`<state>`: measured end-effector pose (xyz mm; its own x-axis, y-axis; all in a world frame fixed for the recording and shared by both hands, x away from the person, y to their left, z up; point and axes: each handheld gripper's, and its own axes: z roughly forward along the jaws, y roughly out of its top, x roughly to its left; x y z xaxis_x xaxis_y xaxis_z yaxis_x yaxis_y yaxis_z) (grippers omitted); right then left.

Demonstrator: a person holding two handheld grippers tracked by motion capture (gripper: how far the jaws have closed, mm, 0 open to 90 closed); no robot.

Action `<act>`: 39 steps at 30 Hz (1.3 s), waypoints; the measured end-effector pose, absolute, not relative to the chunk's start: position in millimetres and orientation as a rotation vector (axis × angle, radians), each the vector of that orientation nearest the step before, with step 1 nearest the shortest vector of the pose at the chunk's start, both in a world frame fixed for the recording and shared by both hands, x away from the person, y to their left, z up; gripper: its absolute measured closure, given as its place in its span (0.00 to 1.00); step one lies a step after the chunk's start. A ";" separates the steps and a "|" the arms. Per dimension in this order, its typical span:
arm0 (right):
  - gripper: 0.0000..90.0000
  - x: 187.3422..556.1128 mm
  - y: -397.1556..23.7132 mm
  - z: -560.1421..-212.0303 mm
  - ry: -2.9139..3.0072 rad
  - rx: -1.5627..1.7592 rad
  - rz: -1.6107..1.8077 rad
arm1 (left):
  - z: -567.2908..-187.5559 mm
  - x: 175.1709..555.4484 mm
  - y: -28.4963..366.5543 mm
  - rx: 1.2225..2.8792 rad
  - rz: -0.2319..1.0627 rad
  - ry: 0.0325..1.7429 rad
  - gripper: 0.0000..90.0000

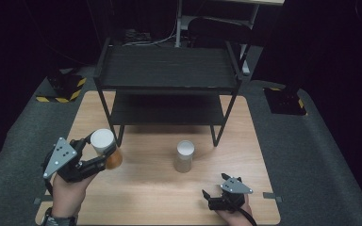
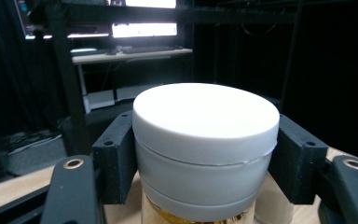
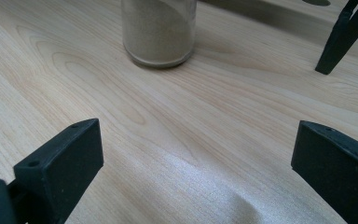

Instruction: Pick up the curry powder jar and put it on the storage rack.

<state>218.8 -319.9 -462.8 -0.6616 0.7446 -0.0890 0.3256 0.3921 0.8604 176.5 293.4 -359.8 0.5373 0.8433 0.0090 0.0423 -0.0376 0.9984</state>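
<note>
Black jaws of the left hand-held gripper (image 2: 205,154) clamped the white-lidded glass jar of amber contents (image 2: 206,140) by its cap, above the wooden desk (image 1: 146,188) — best carried upright, steadily. Right hand-held gripper (image 3: 198,163) rested released — sand-filled jar (image 3: 159,30) ahead.

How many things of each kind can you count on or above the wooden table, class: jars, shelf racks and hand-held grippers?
Jars: 2, the orange-filled jar clamped by its white lid, and the beige-filled jar standing on the table.
Shelf racks: 1, the black rack.
Grippers: 2, the left gripper and the right gripper.
Total: 5
</note>
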 end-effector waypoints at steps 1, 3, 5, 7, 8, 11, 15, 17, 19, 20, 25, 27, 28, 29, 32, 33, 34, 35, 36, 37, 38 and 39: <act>0.02 218.8 -320.1 -462.8 2.189 0.916 1.201 | -353.6 180.6 290.7 1.473 0.767 0.794 0.37; 0.02 218.9 -320.2 -462.8 2.189 0.917 1.202 | -350.7 182.4 289.4 1.472 0.767 0.789 0.37; 0.02 218.8 -320.3 -463.0 2.188 0.918 1.203 | -346.0 185.5 286.9 1.467 0.766 0.782 0.37; 0.02 218.7 -320.3 -463.0 2.188 0.917 1.203 | -340.5 190.0 284.5 1.459 0.758 0.772 0.37; 0.02 218.7 -320.3 -463.0 2.188 0.916 1.203 | -336.9 192.6 283.3 1.457 0.754 0.767 0.37; 0.02 218.9 -320.6 -463.0 2.188 0.917 1.204 | -328.5 198.2 280.8 1.458 0.749 0.755 0.37; 0.02 219.2 -320.6 -462.9 2.190 0.918 1.204 | -314.1 206.7 275.7 1.459 0.749 0.738 0.37; 0.02 219.2 -320.7 -462.9 2.190 0.917 1.205 | -304.0 212.0 271.2 1.450 0.754 0.723 0.37; 0.02 219.3 -320.8 -462.9 2.190 0.919 1.206 | -297.8 216.3 269.1 1.439 0.749 0.718 0.37; 0.02 219.2 -320.8 -462.8 2.190 0.921 1.206 | -297.8 216.3 269.1 1.439 0.749 0.718 0.37; 0.02 219.2 -320.9 -463.0 2.190 0.918 1.207 | -277.7 226.8 259.7 1.426 0.765 0.702 0.37; 0.02 219.2 -321.0 -463.0 2.190 0.918 1.207 | -274.0 228.5 258.6 1.427 0.768 0.699 0.37; 0.02 219.3 -321.0 -463.0 2.190 0.918 1.207 | -270.2 231.0 256.9 1.420 0.766 0.700 0.37; 0.02 219.4 -320.9 -462.9 2.190 0.919 1.207 | -264.4 234.9 255.1 1.414 0.766 0.700 0.37; 0.02 219.5 -320.9 -462.8 2.191 0.918 1.206 | -257.1 240.3 253.4 1.411 0.762 0.704 0.37; 0.02 219.5 -320.9 -462.8 2.192 0.918 1.206 | -253.4 243.1 252.6 1.411 0.760 0.707 0.37; 0.02 219.7 -320.9 -462.7 2.193 0.915 1.205 | -250.3 245.7 251.8 1.408 0.756 0.710 0.37; 0.02 219.7 -320.7 -462.6 2.194 0.914 1.203 | -247.3 248.3 251.0 1.406 0.755 0.709 0.37; 0.02 219.7 -320.6 -462.6 2.195 0.914 1.203 | -241.2 252.5 248.4 1.401 0.757 0.712 0.37; 0.02 219.7 -320.6 -462.6 2.195 0.914 1.203 | -241.2 252.5 248.4 1.401 0.757 0.712 0.37; 0.02 219.8 -320.7 -462.6 2.194 0.916 1.204 | -235.1 256.0 245.3 1.400 0.771 0.709 0.37; 0.02 219.7 -320.9 -462.7 2.193 0.918 1.205 | -235.1 256.0 245.3 1.400 0.771 0.709 0.37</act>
<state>219.7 -320.9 -462.7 -0.6649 0.7424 -0.0827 0.3281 0.3898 0.8605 256.0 245.3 -235.1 0.5778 0.8160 0.0160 -0.0520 0.0173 0.9985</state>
